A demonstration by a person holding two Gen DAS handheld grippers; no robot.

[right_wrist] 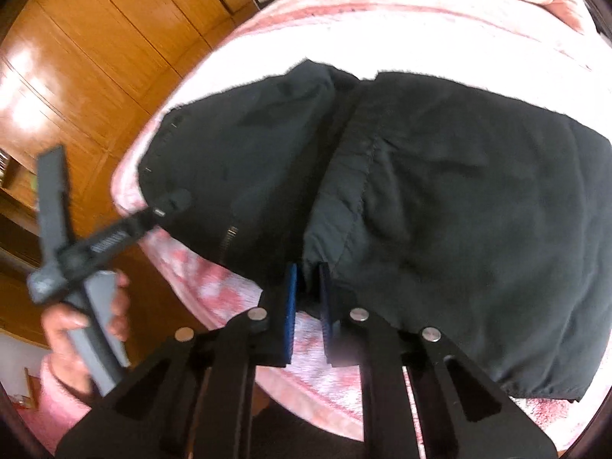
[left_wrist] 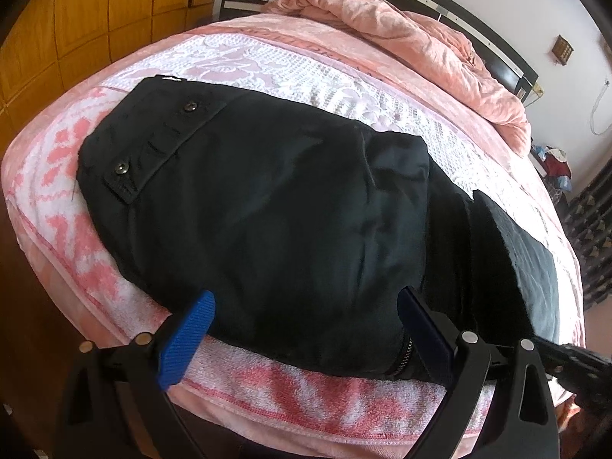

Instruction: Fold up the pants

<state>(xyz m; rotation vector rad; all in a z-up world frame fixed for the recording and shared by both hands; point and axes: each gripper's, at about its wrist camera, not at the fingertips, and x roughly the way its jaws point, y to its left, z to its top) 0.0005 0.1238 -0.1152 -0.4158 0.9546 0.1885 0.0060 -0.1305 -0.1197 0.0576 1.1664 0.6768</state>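
Observation:
Black pants [left_wrist: 267, 210] lie across the pink and white bed cover, waistband with two snap buttons at the left. My left gripper [left_wrist: 306, 302] is open, its blue fingers [left_wrist: 187, 340] spread at the pants' near edge by the zipper. In the right wrist view the same pants [right_wrist: 440, 199] fill the middle. My right gripper [right_wrist: 308, 279] is shut on a fold of the pants' near edge at the crotch. The left gripper's body [right_wrist: 76, 260], held by a hand, shows at the left of that view, at the waistband.
The bed cover [left_wrist: 61, 229] drops off at the near edge. A crumpled pink blanket [left_wrist: 401, 34] lies by the dark headboard [left_wrist: 497, 49]. A wooden wardrobe [left_wrist: 76, 19] stands to the left. Clutter [left_wrist: 554, 164] sits at the far right.

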